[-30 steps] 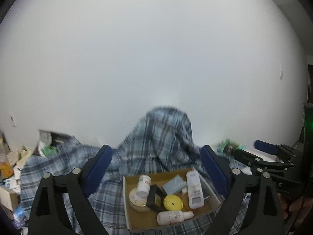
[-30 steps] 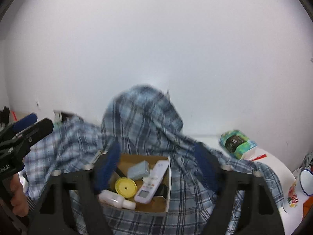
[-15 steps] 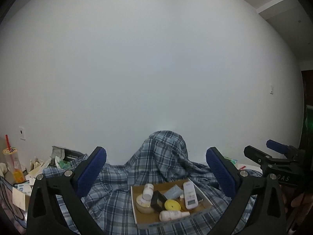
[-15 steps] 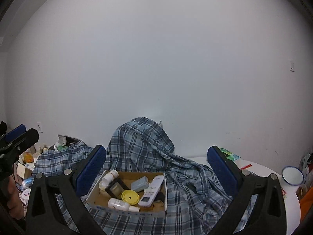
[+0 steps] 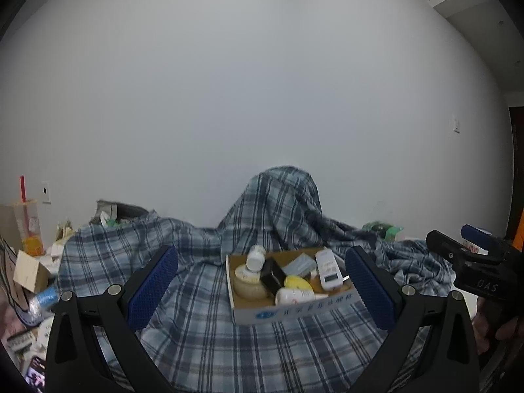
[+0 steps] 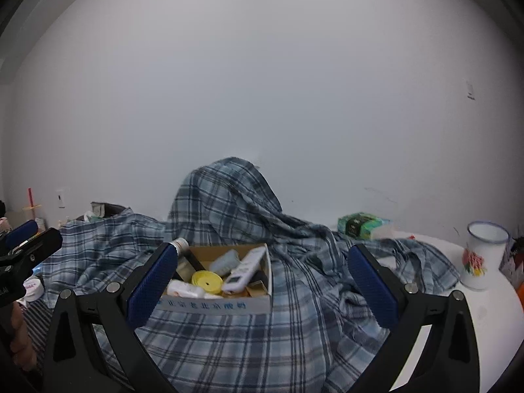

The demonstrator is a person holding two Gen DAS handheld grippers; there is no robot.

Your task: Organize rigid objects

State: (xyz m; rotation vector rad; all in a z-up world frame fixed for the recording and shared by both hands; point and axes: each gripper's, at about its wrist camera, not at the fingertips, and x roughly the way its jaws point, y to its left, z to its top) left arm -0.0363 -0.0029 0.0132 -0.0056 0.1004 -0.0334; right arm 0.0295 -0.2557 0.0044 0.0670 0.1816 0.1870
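A shallow cardboard box [image 5: 288, 312] sits on a blue plaid cloth [image 5: 196, 327]. It holds a white remote [image 5: 328, 270], a yellow round lid [image 5: 296, 282], a white bottle [image 5: 293, 295], a black box [image 5: 271, 276] and a pale jar [image 5: 249, 286]. My left gripper [image 5: 262, 290] is open and empty, held back from the box. My right gripper [image 6: 263, 283] is open and empty, with the box [image 6: 229, 304] between its fingers in view. The remote [image 6: 245, 270] and yellow lid [image 6: 206, 281] show there too.
The plaid cloth [image 6: 294, 294] drapes over a tall hump by the white wall. A white enamel cup [image 6: 483, 253] and a green packet [image 6: 360, 226] are at the right. A drink cup [image 5: 28, 229], small boxes and clutter lie at the left.
Both grippers have pulled back and away from the box, which now looks smaller and farther. Both stay open and empty.
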